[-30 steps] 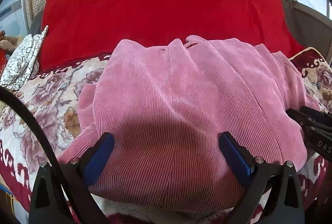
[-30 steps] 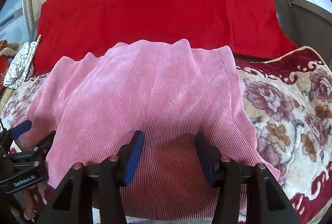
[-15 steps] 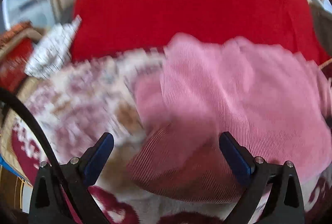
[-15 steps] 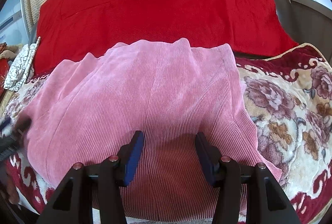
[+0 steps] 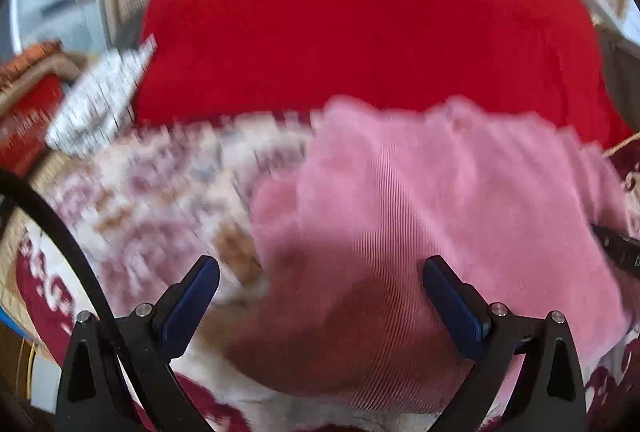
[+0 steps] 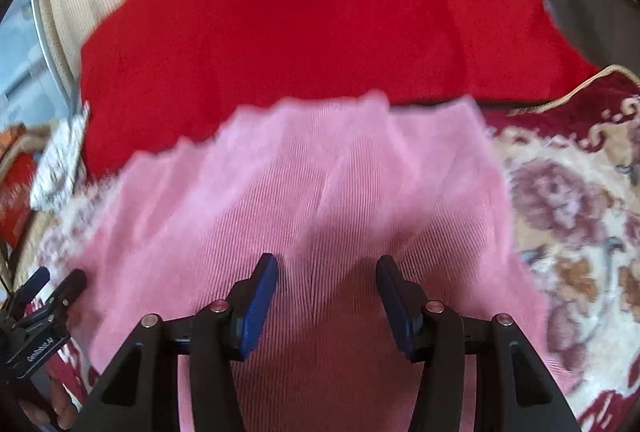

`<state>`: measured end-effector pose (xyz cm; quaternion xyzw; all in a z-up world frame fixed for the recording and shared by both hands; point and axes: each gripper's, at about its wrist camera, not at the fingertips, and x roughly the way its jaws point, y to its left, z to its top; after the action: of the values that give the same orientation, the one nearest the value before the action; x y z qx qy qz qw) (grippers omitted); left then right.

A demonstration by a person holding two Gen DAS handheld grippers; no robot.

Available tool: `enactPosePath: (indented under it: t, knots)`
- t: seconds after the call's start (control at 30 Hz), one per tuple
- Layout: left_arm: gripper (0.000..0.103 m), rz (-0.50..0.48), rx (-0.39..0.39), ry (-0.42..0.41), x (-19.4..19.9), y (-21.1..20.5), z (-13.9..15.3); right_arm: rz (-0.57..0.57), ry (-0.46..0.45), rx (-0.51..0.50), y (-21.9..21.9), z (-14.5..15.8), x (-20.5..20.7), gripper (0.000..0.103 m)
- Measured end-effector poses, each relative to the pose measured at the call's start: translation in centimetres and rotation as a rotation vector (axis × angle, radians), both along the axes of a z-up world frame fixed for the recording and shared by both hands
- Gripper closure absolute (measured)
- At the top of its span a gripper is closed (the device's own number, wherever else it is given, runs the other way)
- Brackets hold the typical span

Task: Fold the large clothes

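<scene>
A pink corduroy garment lies spread on a floral blanket, its far edge reaching a red cloth that covers the surface behind. In the left wrist view the same garment occupies the centre and right of the picture, with bare blanket to its left; the picture is blurred and fine detail cannot be read. The left gripper stands with its jaws wide apart, the blue pads clear of the fabric on either side, nothing clamped between them; the garment's left edge lies beneath the gap. The right gripper holds its jaws at a moderate spread above the near part of the garment; the pads do not visibly pinch the fabric, and whether they touch it cannot be told. The left gripper also shows at the lower left of the right wrist view, just beside the garment's left edge. A white patterned cloth lies at the far left, beside the red cloth.
</scene>
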<state>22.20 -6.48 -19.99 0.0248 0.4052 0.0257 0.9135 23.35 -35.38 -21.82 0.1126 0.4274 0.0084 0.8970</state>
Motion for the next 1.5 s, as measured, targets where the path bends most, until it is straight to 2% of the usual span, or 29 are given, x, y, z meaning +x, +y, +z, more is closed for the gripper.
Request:
enactPosePath:
  t: [0.03, 0.1, 0.23, 0.37, 0.43, 0.5, 0.57, 0.7, 0.87, 0.93, 1.03, 1.07, 1.13, 1.2, 1.3, 1.4, 1.5]
  knots:
    - [0.002, 0.000, -0.010, 0.048, 0.6, -0.1, -0.8, -0.003, 0.005, -0.004, 0.1, -0.3, 0.4, 0.048]
    - [0.002, 0.015, -0.057, 0.065, 1.1, 0.2, -1.1, -0.001, 0.017, 0.003, -0.1, 0.0, 1.1, 0.047]
    - [0.002, 0.033, -0.063, 0.011, 1.4, 0.4, 0.2, -0.023, -0.017, 0.054, -1.1, 1.7, 2.6, 0.047]
    - [0.002, 0.057, -0.064, -0.036, 1.8, 0.5, 0.8, -0.013, -0.040, 0.048, -0.8, 2.1, 4.3, 0.047]
    - [0.002, 0.051, -0.042, 0.010, 2.4, 0.1, -0.1, 0.006, 0.013, 0.056, -0.4, 0.5, 5.5, 0.047]
    - [0.002, 0.025, -0.024, 0.101, 3.4, -0.6, -1.8, 0.016, 0.039, 0.066, -0.3, -0.6, 6.0, 0.045]
    - [0.002, 0.037, -0.032, 0.078, 3.4, -0.6, -1.5, 0.016, 0.041, 0.093, -0.7, -0.5, 6.1, 0.045]
    - [0.002, 0.040, -0.029, 0.049, 3.0, -0.6, -0.8, 0.009, 0.012, 0.127, -1.9, 0.3, 4.7, 0.045]
    - [0.002, 0.045, -0.018, -0.080, 1.2, -0.4, 1.2, -0.026, -0.068, 0.100, -3.6, 2.7, 1.3, 0.045]
    - [0.002, 0.030, -0.013, -0.067, 1.1, -0.5, 1.0, -0.038, -0.061, 0.111, -4.6, 3.0, 0.5, 0.045]
    - [0.002, -0.016, 0.001, 0.043, 1.8, -1.2, -1.0, -0.037, 0.004, 0.124, -5.1, 1.8, 0.3, 0.045]
    - [0.002, -0.015, 0.005, 0.038, 1.8, -1.3, -1.2, -0.022, 0.057, 0.114, -4.9, 0.7, 0.4, 0.045]
    - [0.002, -0.016, 0.001, 0.031, 1.8, -1.1, -1.0, 0.001, 0.102, 0.100, -4.4, -0.4, 0.9, 0.045]
    - [0.002, -0.009, -0.018, 0.025, 1.5, -0.8, -0.6, 0.001, 0.095, 0.083, -4.1, 0.0, 0.5, 0.045]
    - [0.002, 0.001, -0.056, -0.028, 0.6, 0.0, 0.4, 0.014, 0.028, 0.113, -4.3, 1.9, -0.9, 0.045]
    - [0.002, 0.009, -0.046, -0.089, -0.5, 0.4, 1.4, 0.020, -0.019, 0.129, -4.4, 2.8, -2.6, 0.045]
    - [0.002, 0.012, -0.030, -0.090, -1.1, 0.9, 1.4, 0.024, 0.009, 0.121, -4.0, 2.0, -3.0, 0.045]
